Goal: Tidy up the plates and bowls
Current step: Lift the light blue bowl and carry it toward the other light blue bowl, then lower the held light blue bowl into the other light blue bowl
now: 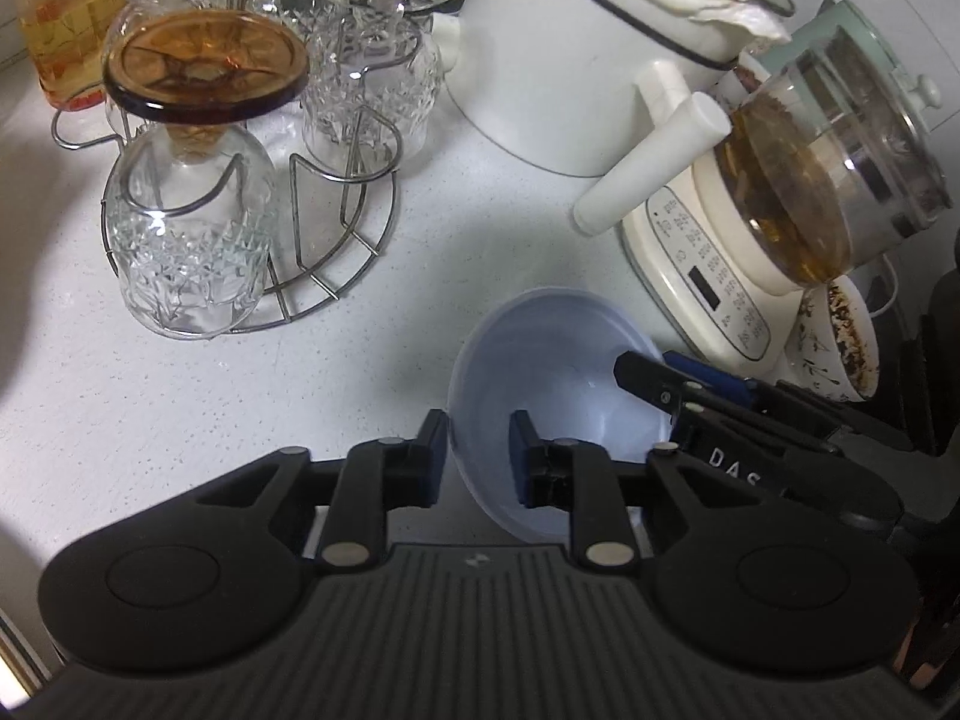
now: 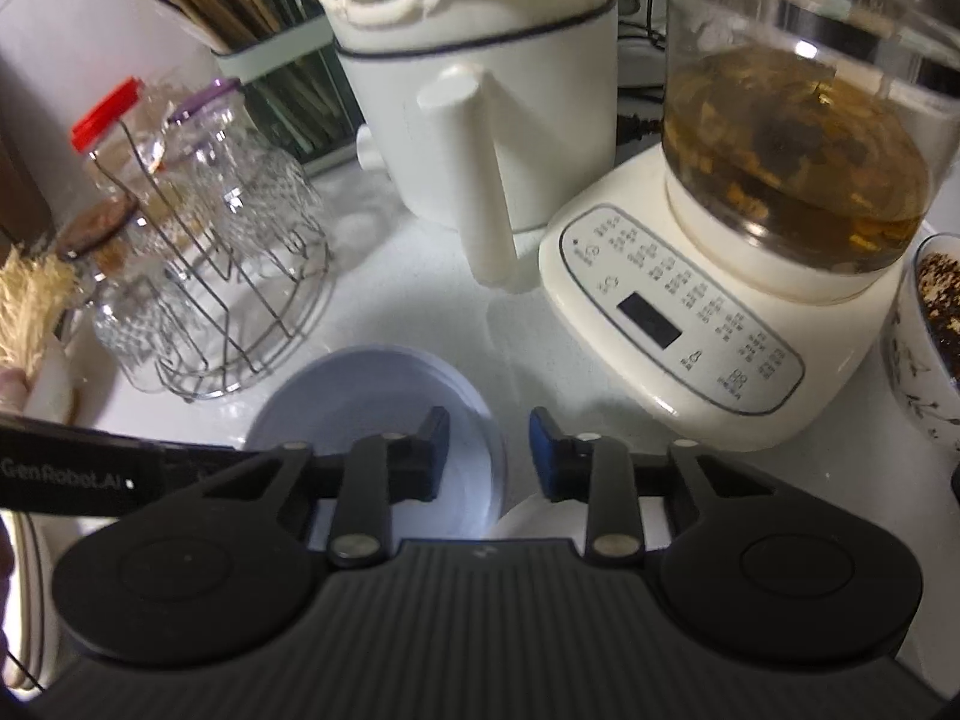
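A pale blue plastic bowl sits upright on the white counter. My left gripper straddles its left rim, one finger outside the wall and one inside. The jaws are narrow, and a strip of the bowl's inside still shows beside the inner pad. In the right wrist view my right gripper straddles the same bowl's right rim. Here counter shows between the rim and the outer pad. The right gripper also appears in the left wrist view at the bowl's far rim.
Upturned glasses hang on a wire rack at the left. A white pot with a long handle and a glass kettle on its cream base stand behind. A soiled patterned bowl is at the right. A white dish rim shows below the blue bowl.
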`<state>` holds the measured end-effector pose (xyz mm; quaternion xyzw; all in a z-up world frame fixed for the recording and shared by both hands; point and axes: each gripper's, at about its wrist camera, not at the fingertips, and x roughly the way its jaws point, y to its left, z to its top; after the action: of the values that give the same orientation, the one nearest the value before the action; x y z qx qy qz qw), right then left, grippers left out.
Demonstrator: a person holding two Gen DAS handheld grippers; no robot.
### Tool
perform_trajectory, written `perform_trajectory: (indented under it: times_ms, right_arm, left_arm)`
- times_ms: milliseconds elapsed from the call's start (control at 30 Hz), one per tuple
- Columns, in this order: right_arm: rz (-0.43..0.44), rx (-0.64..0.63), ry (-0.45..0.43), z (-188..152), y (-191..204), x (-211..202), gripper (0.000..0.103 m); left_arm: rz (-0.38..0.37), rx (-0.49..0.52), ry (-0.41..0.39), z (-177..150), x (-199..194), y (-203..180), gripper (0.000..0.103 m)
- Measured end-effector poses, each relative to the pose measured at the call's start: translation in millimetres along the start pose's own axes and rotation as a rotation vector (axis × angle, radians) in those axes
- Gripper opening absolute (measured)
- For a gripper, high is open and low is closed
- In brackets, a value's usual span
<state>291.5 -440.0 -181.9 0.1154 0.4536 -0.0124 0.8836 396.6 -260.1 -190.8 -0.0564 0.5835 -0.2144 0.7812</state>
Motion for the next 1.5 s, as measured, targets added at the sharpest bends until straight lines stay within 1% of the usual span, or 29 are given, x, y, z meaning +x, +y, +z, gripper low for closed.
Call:
perform_trajectory:
  times_ms: [67, 200, 367, 500, 800, 933, 1067, 1400, 1500]
  right_arm:
    - [0.006, 0.003, 0.016, -1, -1, 6, 0.023]
    - [0.021, 0.006, 0.026, -1, -1, 12, 0.023]
    - [0.033, 0.022, 0.023, 1, 0, 8, 0.022]
    - [0.044, 0.036, 0.004, 3, 2, -6, 0.022]
    - [0.078, 0.076, -0.065, 3, 11, -53, 0.022]
    - [0.090, 0.077, -0.091, -1, 21, -71, 0.022]
    - [0.104, 0.074, -0.098, -6, 32, -81, 0.022]
    - [0.137, 0.060, -0.077, -26, 58, -94, 0.022]
    - [0.148, 0.060, -0.060, -33, 65, -95, 0.022]
  left_arm:
    - [0.002, 0.003, 0.003, 1, 2, 1, 0.018]
    - [0.009, 0.007, 0.000, 3, 4, 2, 0.016]
    - [0.003, 0.016, -0.013, 5, -6, 3, 0.016]
    - [-0.009, 0.020, -0.038, 5, -20, 2, 0.016]
    - [-0.052, 0.033, -0.091, -1, -64, 2, 0.016]
    - [-0.068, 0.032, -0.110, -8, -84, 6, 0.016]
    - [-0.070, 0.031, -0.121, -17, -99, 12, 0.016]
    - [-0.062, 0.007, -0.122, -45, -120, 39, 0.016]
    - [-0.057, -0.002, -0.111, -53, -122, 47, 0.016]
